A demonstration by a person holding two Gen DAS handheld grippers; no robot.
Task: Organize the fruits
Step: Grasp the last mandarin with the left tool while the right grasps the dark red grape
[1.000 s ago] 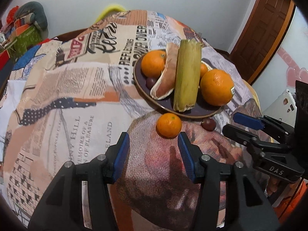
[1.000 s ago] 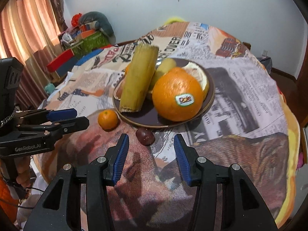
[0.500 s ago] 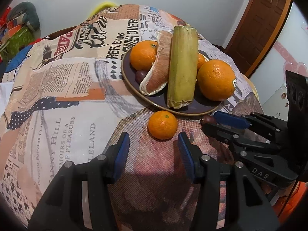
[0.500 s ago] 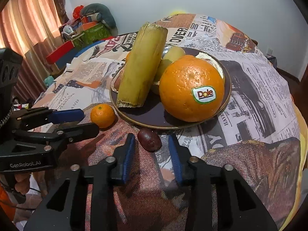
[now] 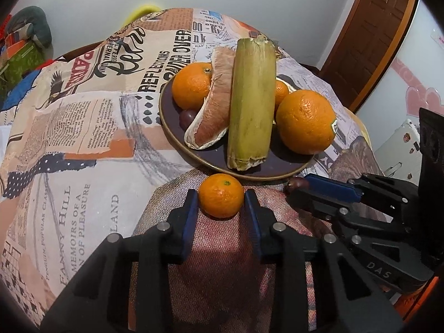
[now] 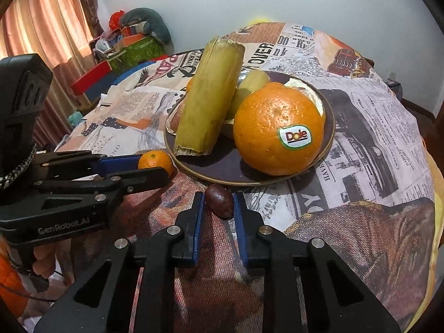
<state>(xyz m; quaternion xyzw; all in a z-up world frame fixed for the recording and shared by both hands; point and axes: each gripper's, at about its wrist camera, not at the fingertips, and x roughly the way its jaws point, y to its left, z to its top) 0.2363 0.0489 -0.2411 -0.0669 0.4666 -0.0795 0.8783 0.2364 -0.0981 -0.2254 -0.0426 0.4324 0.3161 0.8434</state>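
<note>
A dark plate [image 5: 216,156] [image 6: 222,166] holds a big Dole orange [image 6: 277,129] [image 5: 304,122], another orange [image 5: 191,84], a pomelo wedge [image 5: 213,113] and a green sugarcane piece [image 5: 251,102] [image 6: 209,98]. My left gripper [image 5: 221,195] is closed around a small mandarin [image 5: 221,199] [image 6: 155,162] lying on the cloth before the plate. My right gripper [image 6: 218,199] is closed around a small dark brown fruit [image 6: 219,201], partly seen in the left wrist view [image 5: 297,184].
The table wears a newspaper-print cloth [image 5: 83,127]. A small dark fruit [image 5: 187,116] lies on the plate. A wooden door [image 5: 369,41] stands at the right. Boxes and a cushion [image 6: 133,44] are piled beyond the table by the curtain.
Both grippers moved forward and narrowed: the left closed around the mandarin, the right around the dark fruit. The plate looks nearer.
</note>
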